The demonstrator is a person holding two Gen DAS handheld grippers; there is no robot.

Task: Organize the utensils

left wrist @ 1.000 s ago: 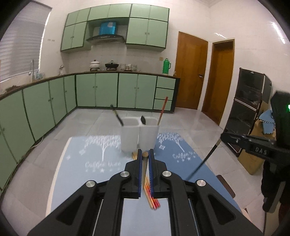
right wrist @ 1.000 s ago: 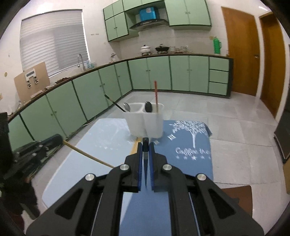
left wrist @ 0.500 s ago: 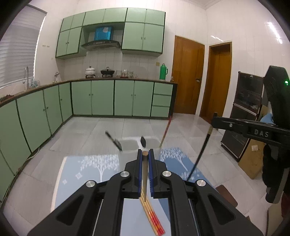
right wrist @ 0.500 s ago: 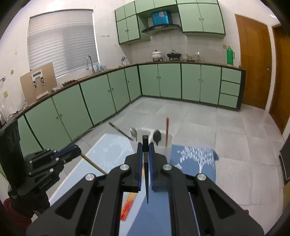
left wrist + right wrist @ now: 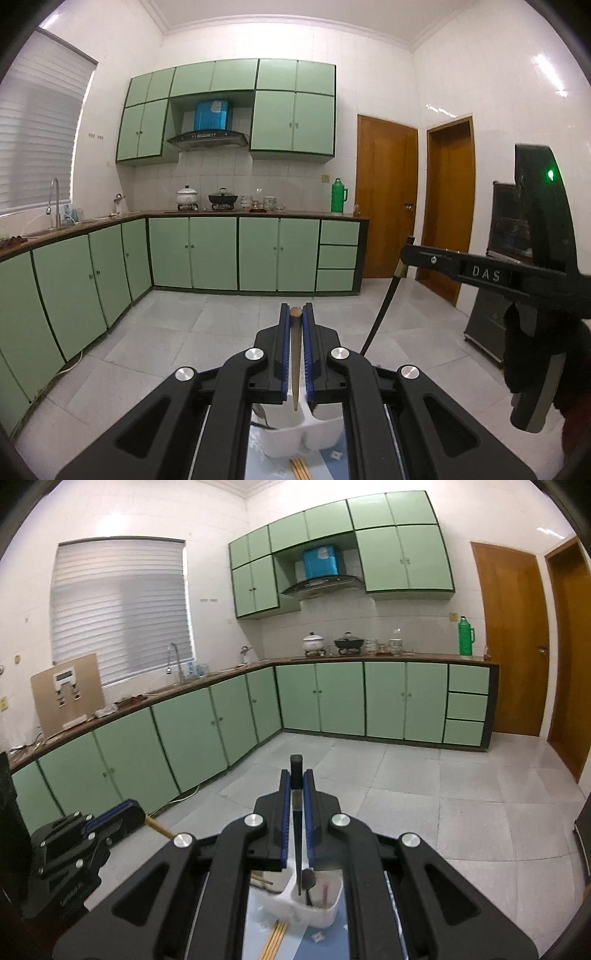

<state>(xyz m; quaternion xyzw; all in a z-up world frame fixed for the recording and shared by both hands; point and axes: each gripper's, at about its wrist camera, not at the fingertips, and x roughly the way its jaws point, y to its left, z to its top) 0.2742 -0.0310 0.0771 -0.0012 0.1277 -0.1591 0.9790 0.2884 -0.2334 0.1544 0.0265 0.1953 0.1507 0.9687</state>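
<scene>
Chopsticks in both hands, we stand over the white holder [image 5: 301,432] at the near edge of a blue mat [image 5: 325,945], green kitchen cabinets beyond. On the left, our left gripper [image 5: 295,321] has its jaws pinched narrow on a pale wooden chopstick [image 5: 295,365], whose lower tip hangs just above the divider between the holder's two compartments. Loose wooden chopsticks [image 5: 300,469] lie on the mat in front of the holder. Moving right, our right gripper [image 5: 296,779] is clamped just as tightly on a dark chopstick [image 5: 297,849]; its tip sits over the right-hand compartment, where a dark spoon [image 5: 308,880] and a red stick [image 5: 325,891] already stand.

To drop them cleanly, we judge that each stick should be brought upright and its tip steered fully inside one compartment, clear of the divider, before the jaws part. Lowering one hand at a time would keep the two sticks from crossing. Releasing while the tip rides the rim risks a stick tipping out onto the mat.
</scene>
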